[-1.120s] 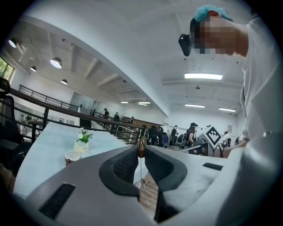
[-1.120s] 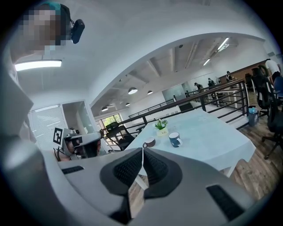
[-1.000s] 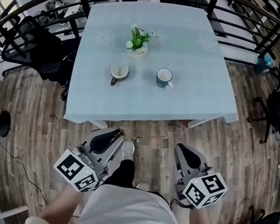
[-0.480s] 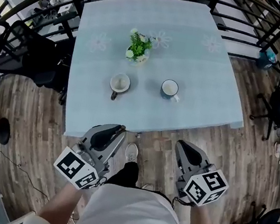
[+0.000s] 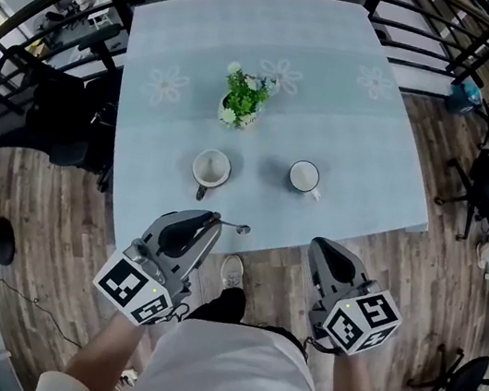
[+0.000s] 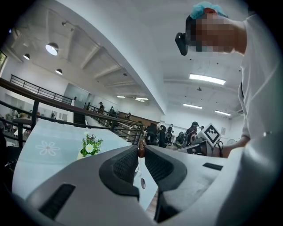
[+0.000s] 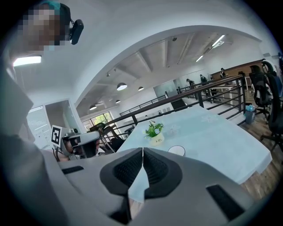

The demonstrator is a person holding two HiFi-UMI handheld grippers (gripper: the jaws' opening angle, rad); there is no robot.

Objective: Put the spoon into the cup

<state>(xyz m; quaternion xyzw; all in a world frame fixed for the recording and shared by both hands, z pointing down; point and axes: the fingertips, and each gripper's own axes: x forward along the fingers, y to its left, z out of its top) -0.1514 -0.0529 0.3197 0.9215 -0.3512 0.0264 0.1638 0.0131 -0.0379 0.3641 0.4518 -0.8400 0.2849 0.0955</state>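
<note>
Left claw (image 5: 210,220) pinches the spoon (image 6: 142,176) by its handle end. The spoon's bowl pokes out past the tips, at the near edge of the surface (image 5: 375,147). Right claw (image 5: 323,249) is pressed together with nothing in it, just off the near edge. Left cup (image 5: 211,168) and right cup (image 5: 304,177) stand apart on the surface, with the plant (image 5: 242,101) farther back.
</note>
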